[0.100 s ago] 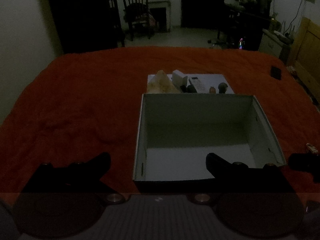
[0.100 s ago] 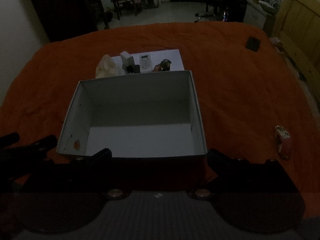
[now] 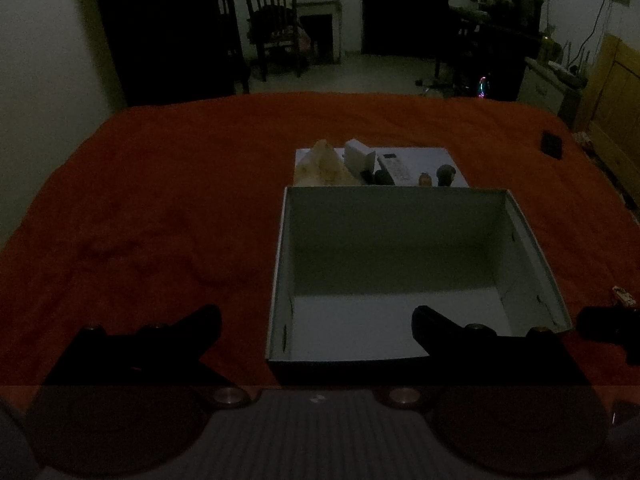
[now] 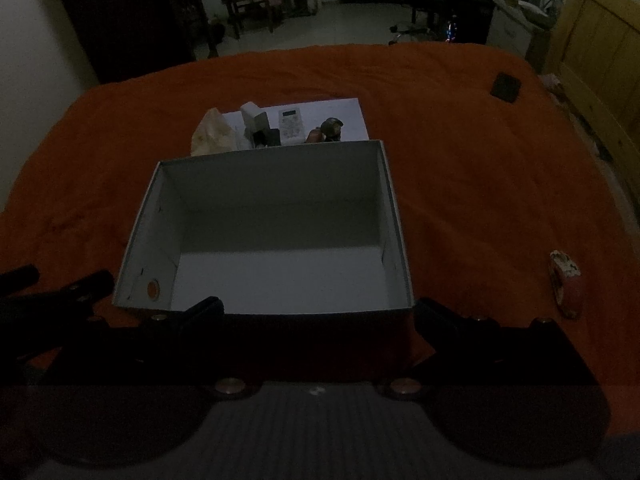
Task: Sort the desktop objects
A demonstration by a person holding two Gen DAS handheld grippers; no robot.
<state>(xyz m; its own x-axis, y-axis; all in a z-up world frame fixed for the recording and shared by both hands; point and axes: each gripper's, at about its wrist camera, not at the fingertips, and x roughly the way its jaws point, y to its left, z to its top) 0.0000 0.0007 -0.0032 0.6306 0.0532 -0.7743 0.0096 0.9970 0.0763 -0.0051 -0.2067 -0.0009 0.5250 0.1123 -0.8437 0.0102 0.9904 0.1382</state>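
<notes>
An empty white cardboard box stands open on an orange bedspread. Behind it a white sheet carries a crumpled yellowish bag, a white box, a remote, a small black item and two small figurines. My left gripper is open and empty at the box's near left corner. My right gripper is open and empty at the box's near wall.
A red and white small object lies on the bedspread right of the box. A black flat item lies far right. The left gripper shows at the right wrist view's left edge. Chairs and furniture stand beyond the bed.
</notes>
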